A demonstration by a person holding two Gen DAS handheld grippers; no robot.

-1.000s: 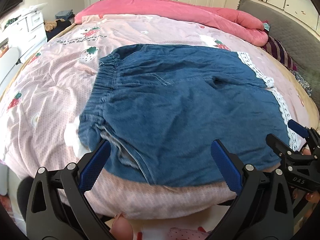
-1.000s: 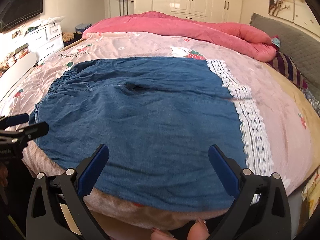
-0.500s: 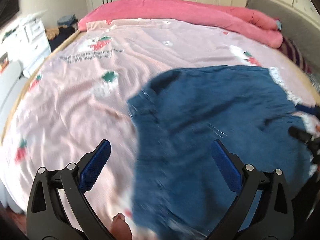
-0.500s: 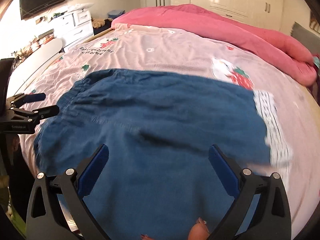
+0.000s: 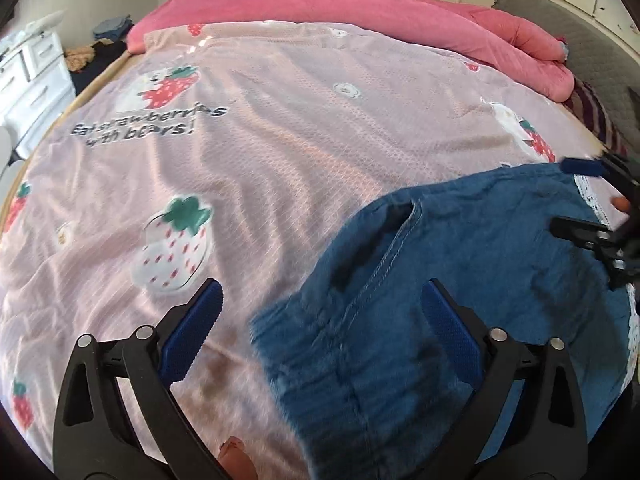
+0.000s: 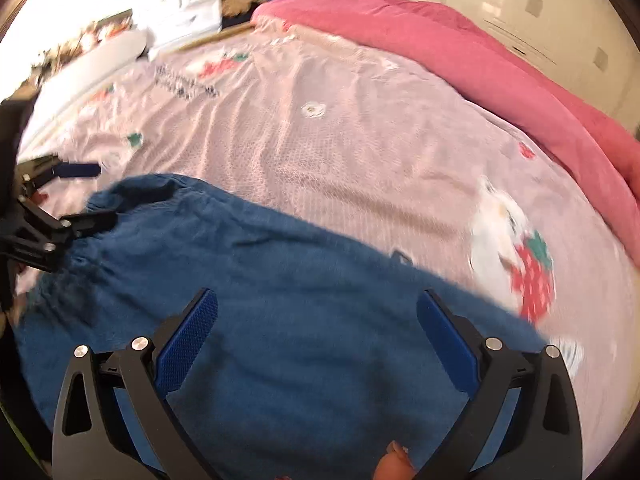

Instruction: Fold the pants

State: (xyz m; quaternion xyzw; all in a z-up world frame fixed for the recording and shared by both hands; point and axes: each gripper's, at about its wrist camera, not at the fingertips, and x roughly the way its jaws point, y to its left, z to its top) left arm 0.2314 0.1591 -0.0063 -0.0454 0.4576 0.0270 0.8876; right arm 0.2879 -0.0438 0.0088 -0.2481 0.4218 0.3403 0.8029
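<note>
Blue denim pants [image 5: 460, 272] with a white lace hem lie flat on a pink strawberry-print bedsheet [image 5: 280, 128]. In the left wrist view they fill the lower right; in the right wrist view the pants [image 6: 280, 300] fill the lower half. My left gripper [image 5: 320, 320] is open and empty, its right finger over the waistband end and its left finger over bare sheet. My right gripper [image 6: 316, 328] is open and empty above the middle of the denim. Each gripper also shows at the edge of the other's view, the right one [image 5: 592, 216] and the left one [image 6: 60, 208].
A rolled pink quilt [image 5: 360, 12] lies along the far side of the bed. A white dresser [image 5: 28, 80] stands at the left, and a grey headboard [image 5: 580, 40] with a striped pillow at the right. White wardrobes stand behind.
Both grippers have moved forward over the bed and swung left. The pants have shifted toward the lower right in the left view. Both grippers stay open.
</note>
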